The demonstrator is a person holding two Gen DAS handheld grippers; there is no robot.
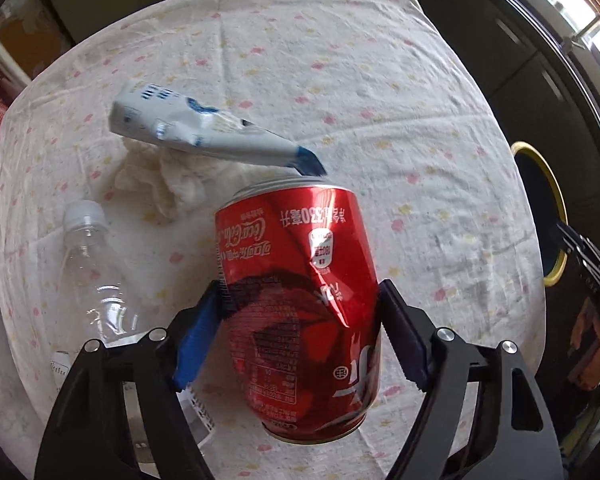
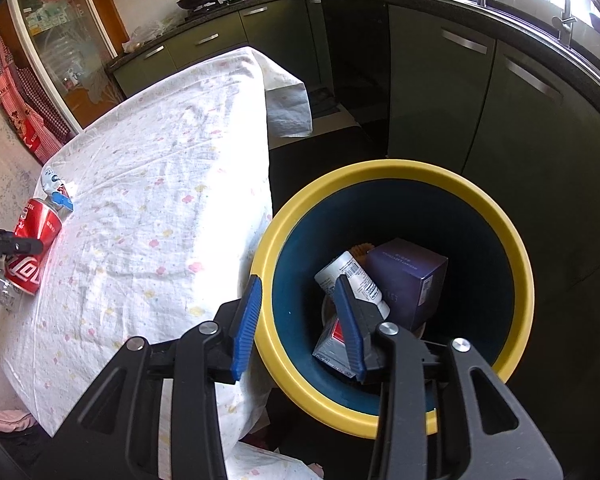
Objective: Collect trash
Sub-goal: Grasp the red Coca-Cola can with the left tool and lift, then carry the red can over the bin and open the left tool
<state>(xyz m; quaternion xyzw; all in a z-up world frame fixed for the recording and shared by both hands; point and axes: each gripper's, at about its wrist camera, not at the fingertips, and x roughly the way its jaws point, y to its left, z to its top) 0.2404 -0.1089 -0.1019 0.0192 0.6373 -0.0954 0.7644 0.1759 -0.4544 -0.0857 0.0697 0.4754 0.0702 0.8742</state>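
Dented can clamped in left tongs, long axis pointing ahead.
Bin sits beneath the gaping, empty right tongs, far right of the left.

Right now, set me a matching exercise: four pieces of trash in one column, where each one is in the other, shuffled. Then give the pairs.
Things:
1. red can
2. purple box
3. clear bottle
4. crumpled tissue

Places:
A. inside the yellow-rimmed bin
B. lying on the tablecloth, left of the can
C. clamped between the left gripper fingers
D. on the tablecloth under the squashed white-and-blue carton

Pairs: 1-C, 2-A, 3-B, 4-D
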